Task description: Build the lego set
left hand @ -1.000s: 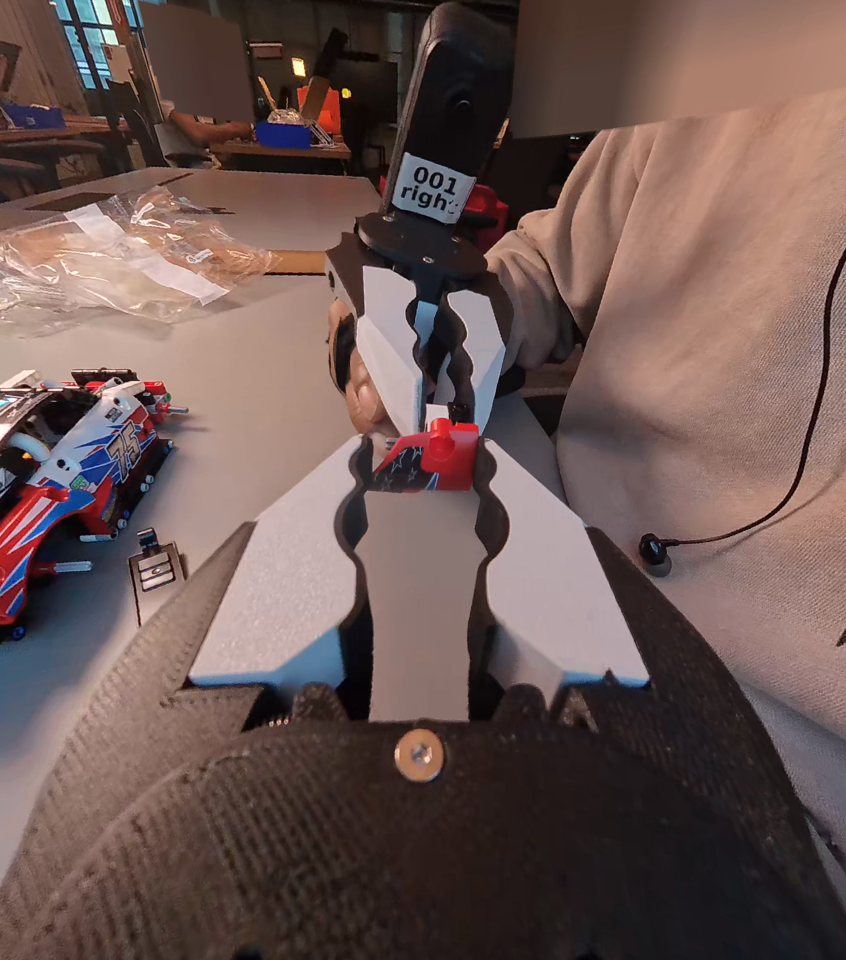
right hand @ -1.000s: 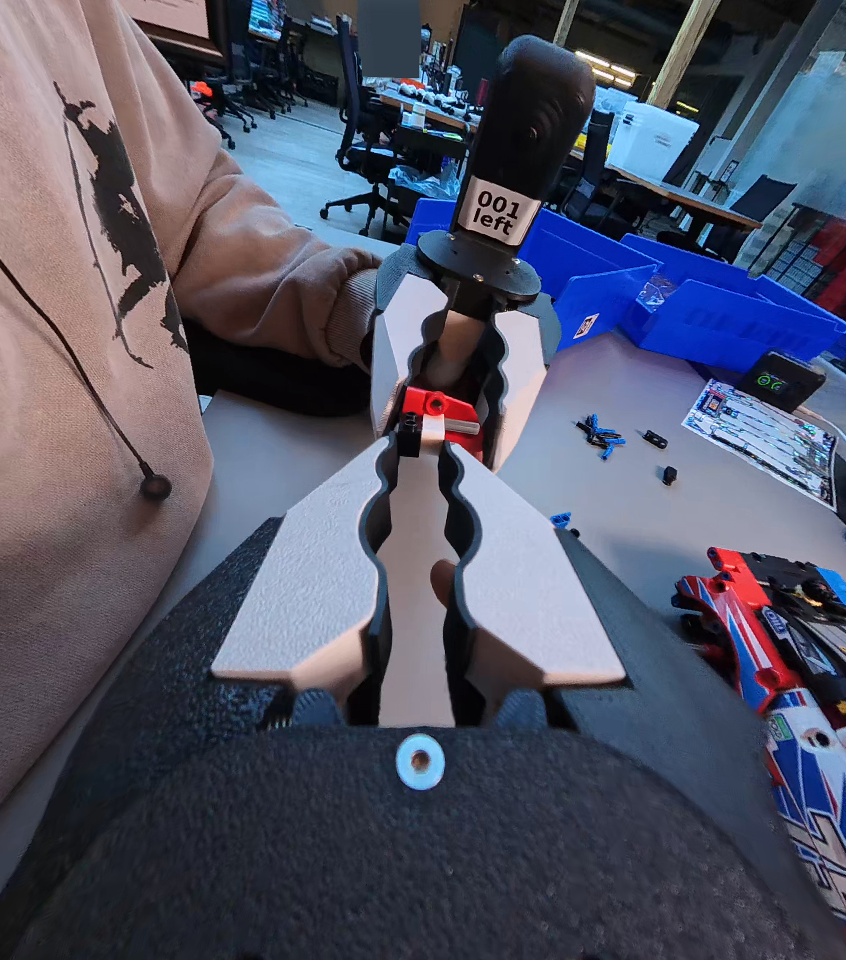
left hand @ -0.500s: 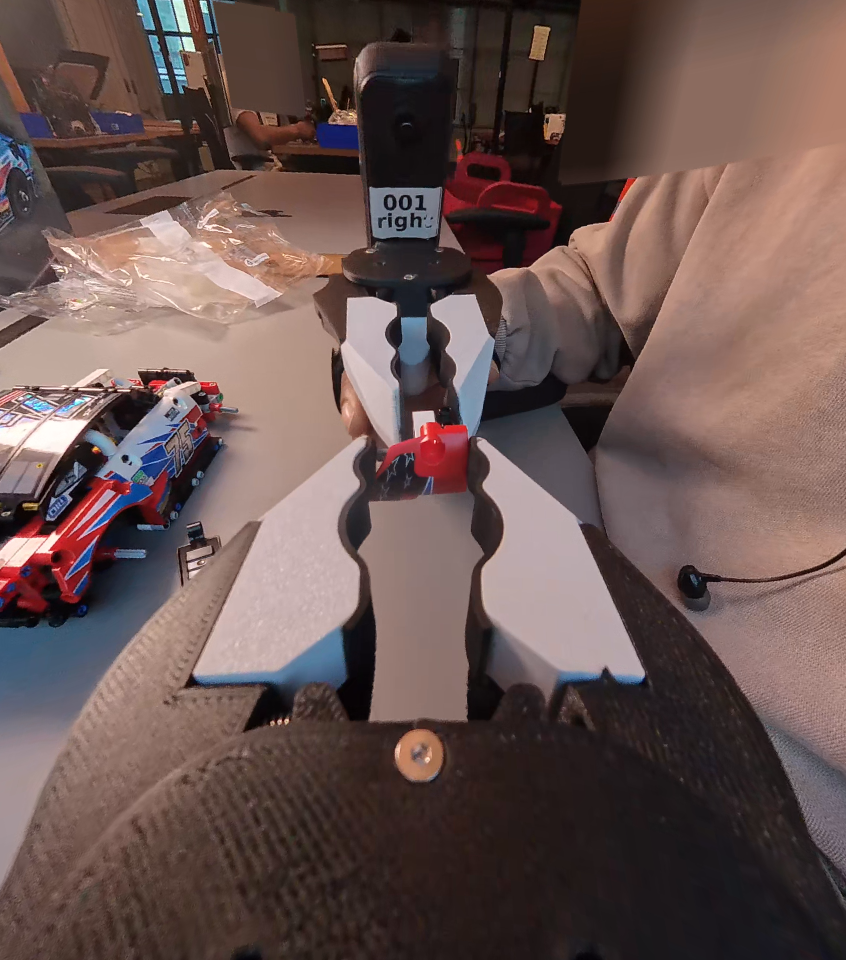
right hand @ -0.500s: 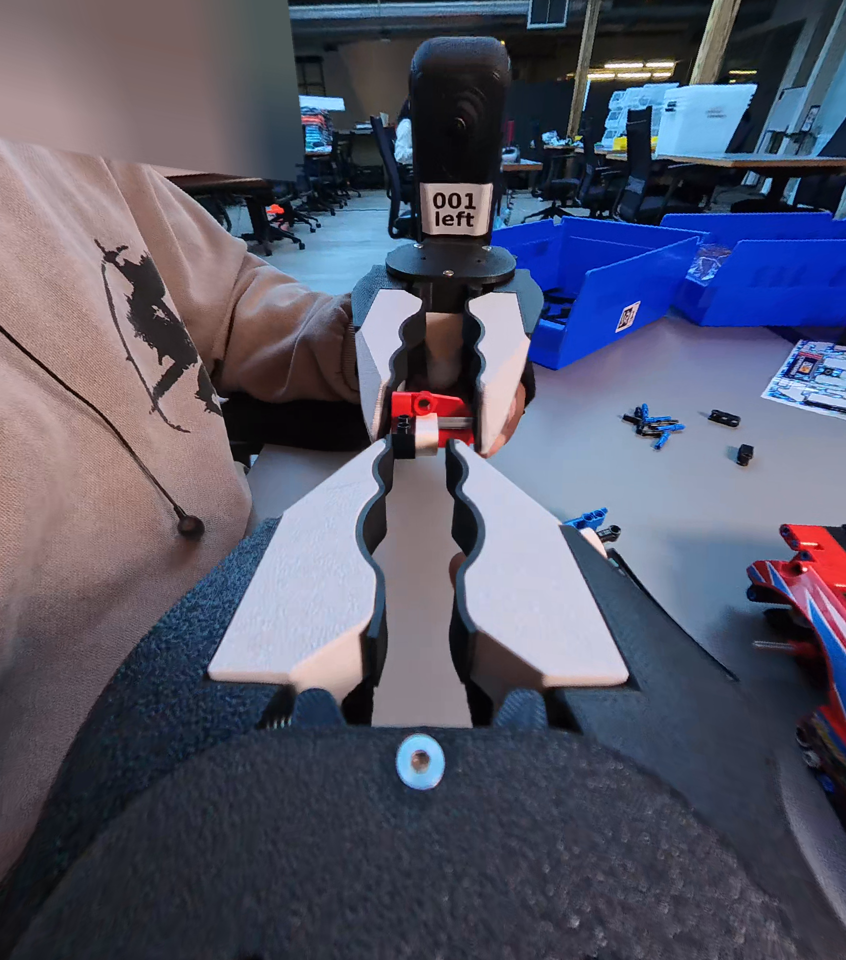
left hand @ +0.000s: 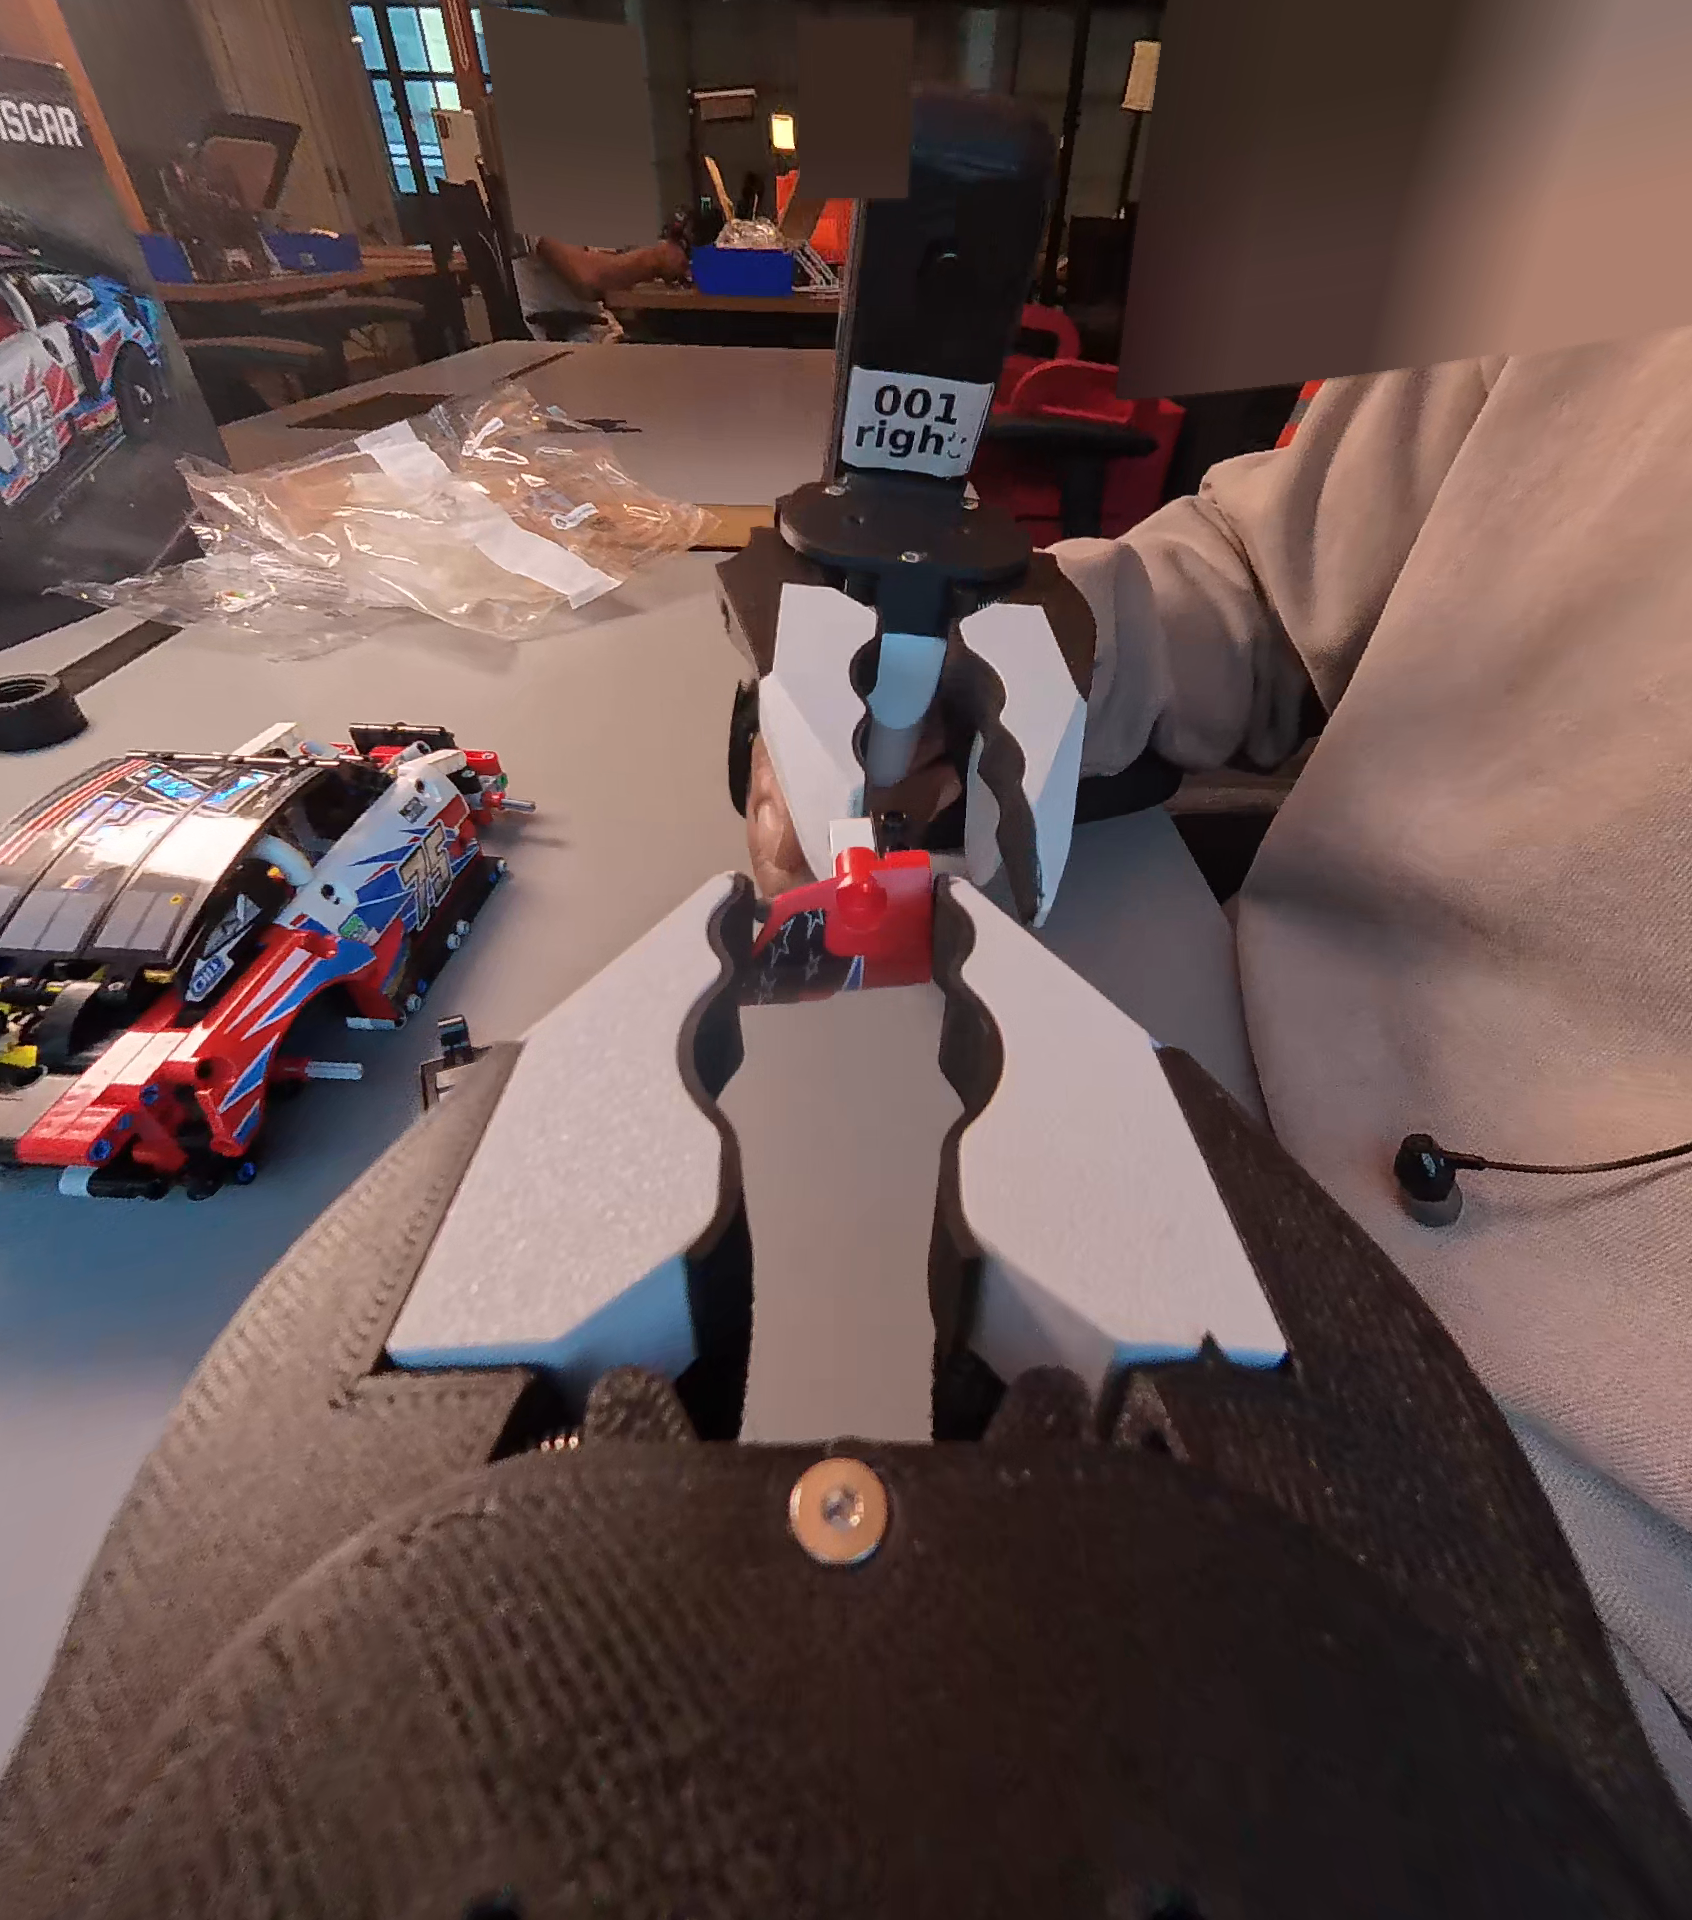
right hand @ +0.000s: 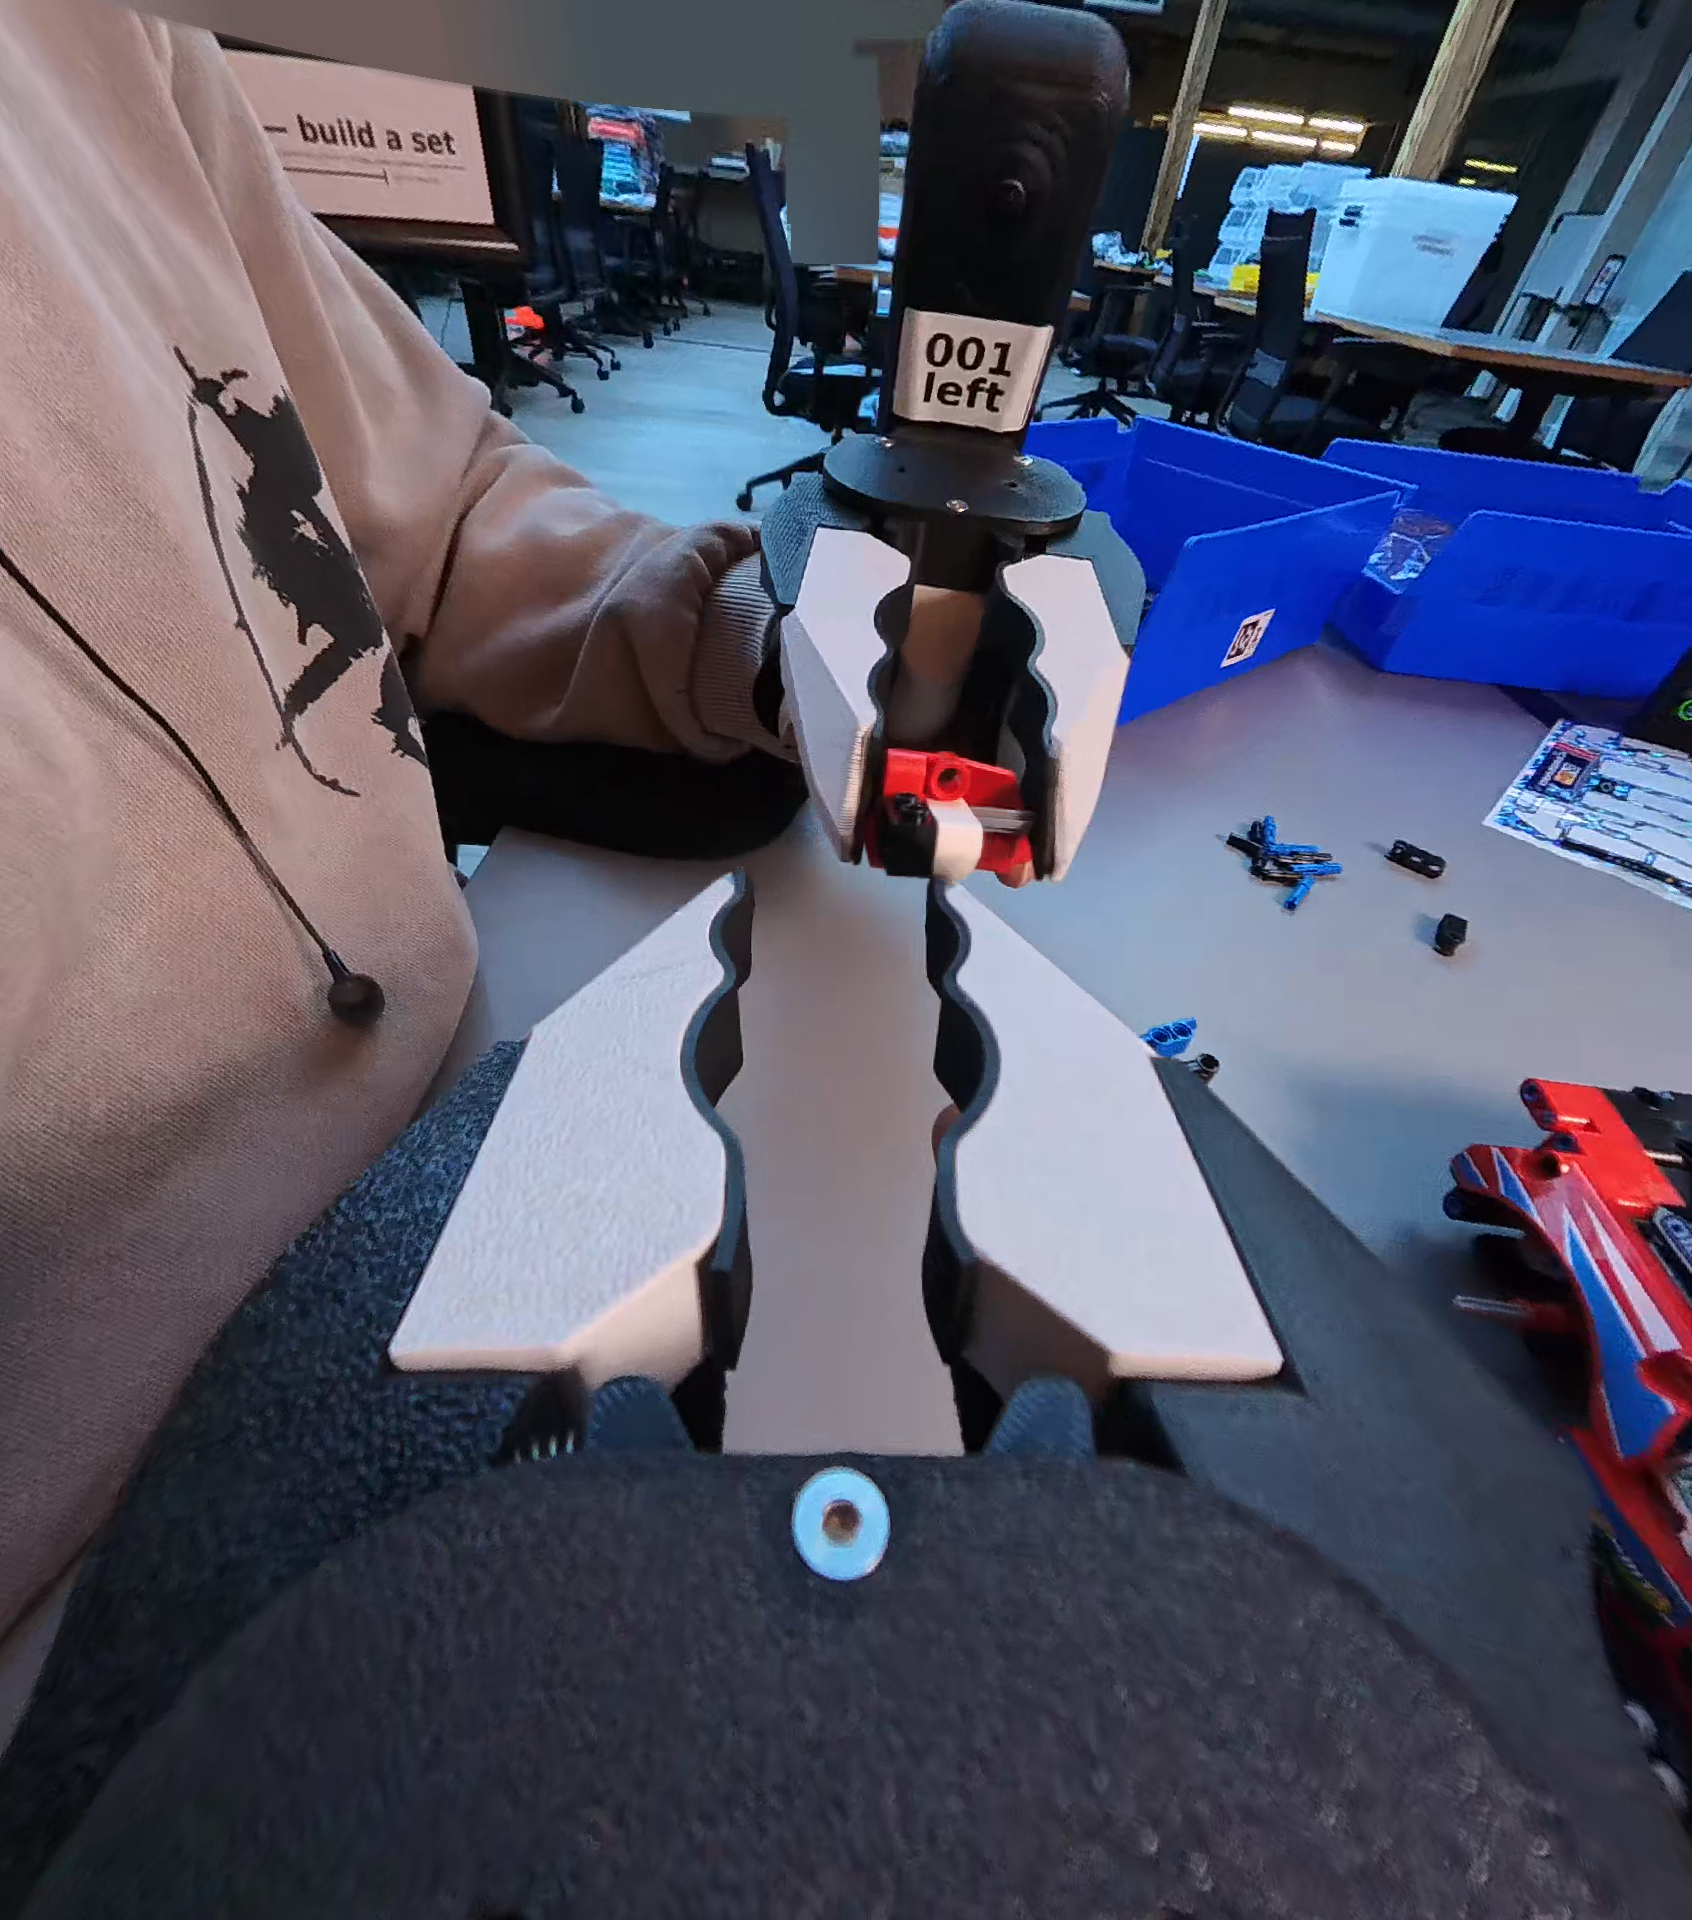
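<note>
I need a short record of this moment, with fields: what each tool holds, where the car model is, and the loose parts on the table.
left tool: shut on red piece
right tool: open, empty, close to the red piece
car model: on grey table, partly built, untouched
loose parts: blue pins, black tyres
other: clear plastic bags, blue bins

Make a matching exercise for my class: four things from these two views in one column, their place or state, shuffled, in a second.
1. red piece
2. right gripper
3. race car model
4. blue pins

A. open, holding nothing
B. loose on the table near the printed sheet
C. clamped in the left gripper
D. standing on the table, wheels not fitted

Pairs: 1-C, 2-A, 3-D, 4-B
</note>
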A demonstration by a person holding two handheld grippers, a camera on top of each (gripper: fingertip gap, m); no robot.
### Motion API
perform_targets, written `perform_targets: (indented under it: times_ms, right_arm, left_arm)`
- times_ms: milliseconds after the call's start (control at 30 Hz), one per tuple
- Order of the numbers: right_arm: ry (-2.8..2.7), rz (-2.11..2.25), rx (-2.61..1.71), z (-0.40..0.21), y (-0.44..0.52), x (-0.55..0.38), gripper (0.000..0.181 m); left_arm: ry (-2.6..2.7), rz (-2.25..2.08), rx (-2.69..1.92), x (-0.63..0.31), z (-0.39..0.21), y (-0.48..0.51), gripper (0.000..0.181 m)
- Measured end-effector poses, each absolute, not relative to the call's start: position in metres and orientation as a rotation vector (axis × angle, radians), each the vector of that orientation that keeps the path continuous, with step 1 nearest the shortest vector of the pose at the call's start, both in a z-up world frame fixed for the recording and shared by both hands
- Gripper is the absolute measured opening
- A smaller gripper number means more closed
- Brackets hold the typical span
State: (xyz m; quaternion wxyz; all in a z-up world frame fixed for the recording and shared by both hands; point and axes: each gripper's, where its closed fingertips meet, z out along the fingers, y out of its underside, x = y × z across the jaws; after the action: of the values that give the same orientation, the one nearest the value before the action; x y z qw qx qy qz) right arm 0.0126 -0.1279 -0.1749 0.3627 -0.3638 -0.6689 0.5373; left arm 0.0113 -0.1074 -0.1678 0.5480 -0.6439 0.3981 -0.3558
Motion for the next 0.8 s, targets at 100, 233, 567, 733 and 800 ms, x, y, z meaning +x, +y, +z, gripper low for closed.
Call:
perform_targets:
  times_ms: [100, 233, 567, 733, 800]
  right_arm:
    - [-1.642, 1.461, -0.992, -0.167, -0.116, 0.013, 0.032]
    - [-1.636, 1.502, -1.02, -0.166, -0.115, 0.012, 0.03]
    - [-1.665, 1.568, -1.069, -0.173, -0.121, 0.013, 0.014]
    - [-1.671, 1.544, -1.069, -0.175, -0.121, 0.016, 0.014]
    - [-1.675, 1.536, -1.074, -0.177, -0.121, 0.017, 0.014]
  left_arm:
    - [0.956, -0.85, -1.534, 0.013, -0.171, -0.109, 0.032]
    - [0.966, -0.844, -1.534, 0.017, -0.172, -0.109, 0.032]
    - [0.995, -0.828, -1.525, 0.02, -0.174, -0.112, 0.032]
    - [1.017, -0.793, -1.53, 0.022, -0.177, -0.112, 0.031]
    - [1.028, -0.775, -1.533, 0.023, -0.178, -0.111, 0.031]
